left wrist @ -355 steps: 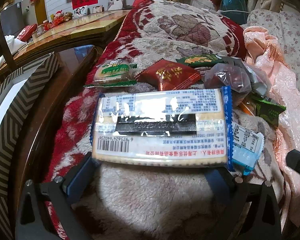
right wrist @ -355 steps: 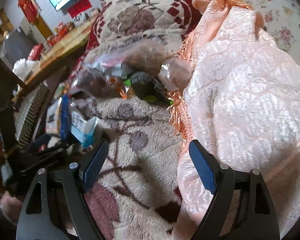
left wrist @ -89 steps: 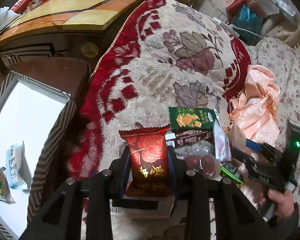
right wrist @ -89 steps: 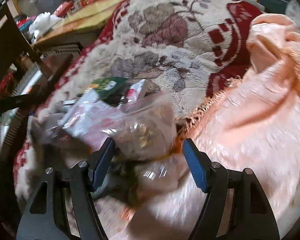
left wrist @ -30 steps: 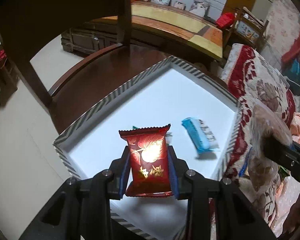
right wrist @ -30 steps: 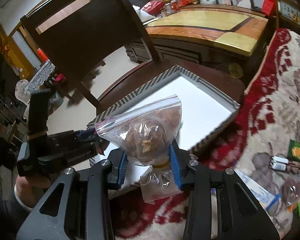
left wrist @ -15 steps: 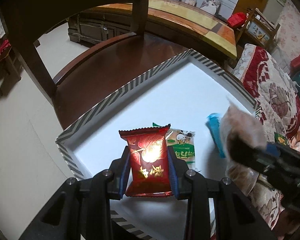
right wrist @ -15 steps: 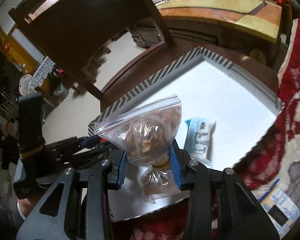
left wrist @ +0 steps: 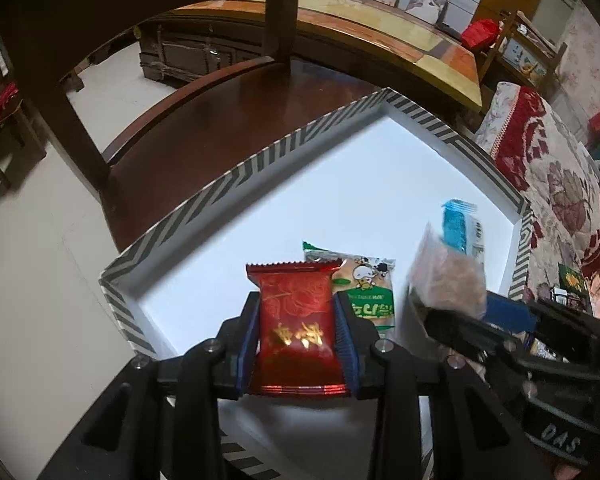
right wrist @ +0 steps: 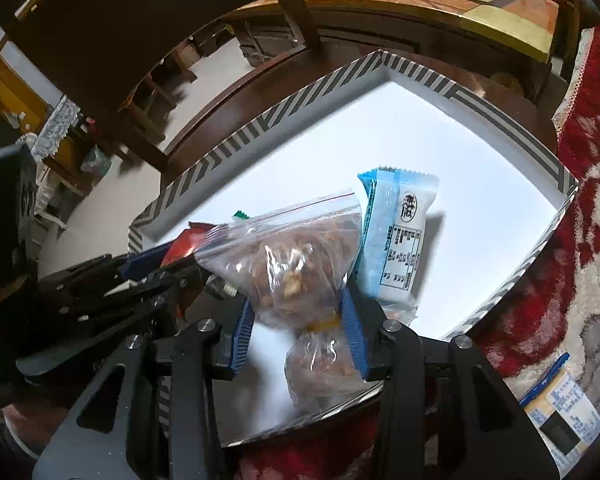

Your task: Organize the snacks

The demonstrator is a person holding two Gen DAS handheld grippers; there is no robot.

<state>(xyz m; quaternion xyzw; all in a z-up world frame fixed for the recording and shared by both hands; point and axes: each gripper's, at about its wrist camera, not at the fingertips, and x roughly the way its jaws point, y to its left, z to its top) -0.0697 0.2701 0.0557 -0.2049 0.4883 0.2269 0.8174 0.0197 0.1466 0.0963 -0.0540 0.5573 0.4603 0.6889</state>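
A white box with a grey zigzag rim (left wrist: 228, 184) sits on a dark wooden chair seat. My left gripper (left wrist: 297, 344) hangs over the box's near corner, its jaws opening, and the pads still touch the red snack packet (left wrist: 294, 304) between them. Close on its right, my right gripper (right wrist: 298, 312) is also over the box. Its jaws are opening too, around the banded neck of a clear bag of nuts (right wrist: 296, 256), which stays between the pads. A green-and-white packet (left wrist: 370, 296) and a blue-and-white packet (right wrist: 400, 240) lie inside the box.
The chair's dark back (left wrist: 280, 8) rises behind the box. To the right lies a red and beige blanket (left wrist: 560, 184) with more snack packets (right wrist: 560, 408) on it. A long wooden table (left wrist: 380, 12) stands beyond, and pale floor (left wrist: 40, 280) shows on the left.
The right gripper has swung in with the nut bag and sunk over the box, close beside the left gripper. The left gripper has dropped slightly. Both pairs of pads stand a little wider.
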